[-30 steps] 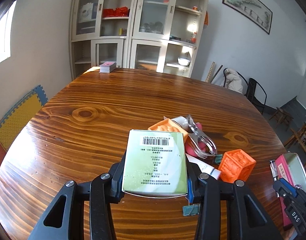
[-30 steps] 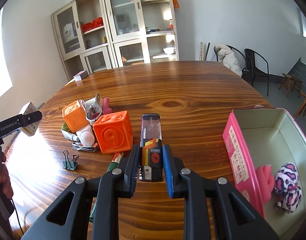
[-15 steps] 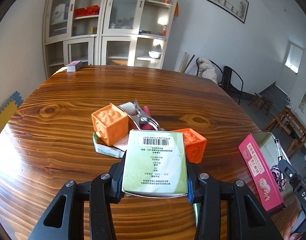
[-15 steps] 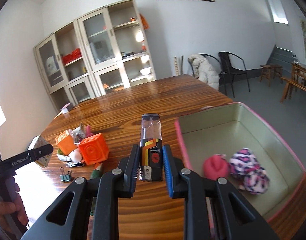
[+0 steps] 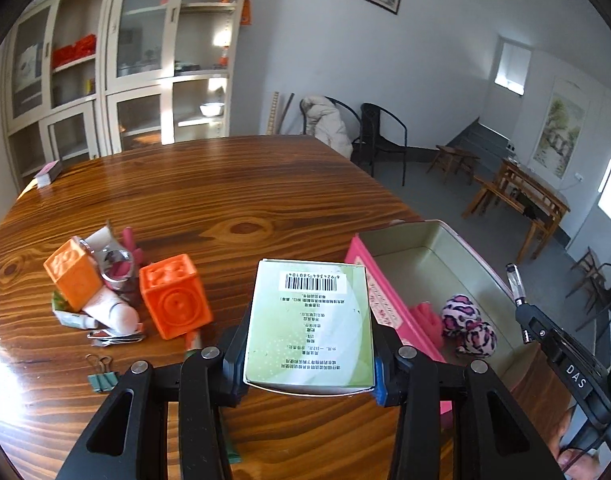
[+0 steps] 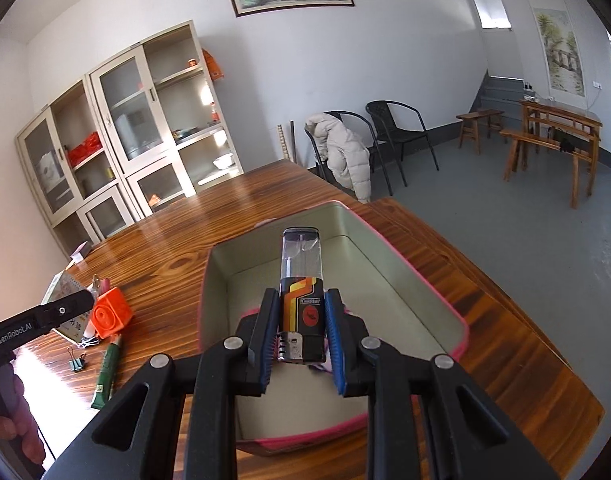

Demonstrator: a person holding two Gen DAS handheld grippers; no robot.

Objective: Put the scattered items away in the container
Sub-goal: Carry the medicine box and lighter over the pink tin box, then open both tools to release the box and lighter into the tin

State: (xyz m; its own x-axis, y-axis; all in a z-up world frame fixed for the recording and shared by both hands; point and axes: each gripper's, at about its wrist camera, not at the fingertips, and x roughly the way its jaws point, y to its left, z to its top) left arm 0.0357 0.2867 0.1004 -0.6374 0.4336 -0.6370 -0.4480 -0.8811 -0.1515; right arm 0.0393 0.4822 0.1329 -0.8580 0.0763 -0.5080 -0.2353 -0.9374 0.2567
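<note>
Both grippers loaded, at the pink tin.
Left gripper (image 5: 309, 364) clamps a light, crushable green carton (image 5: 310, 322) by its side faces at the tin's (image 6: 417, 256) 9 o'clock rim; right gripper (image 6: 301, 344) clamps a rigid, slick lighter (image 6: 302, 300) mid-body over the tin.

Tin (image 6: 445, 312) far half bare, plush toys (image 5: 467, 326) seemingly crowding near end

The left black two-finger gripper (image 5: 309, 364) has its jaws clamped flat against both long sides of a pale green cardboard box with a barcode (image 5: 310, 324), carried above the bench. The right black two-finger gripper (image 6: 301, 340) pinches an orange-and-black lighter with a clear top (image 6: 302, 292) between blue-padded jaws, pointing forward and slightly downward.
</note>
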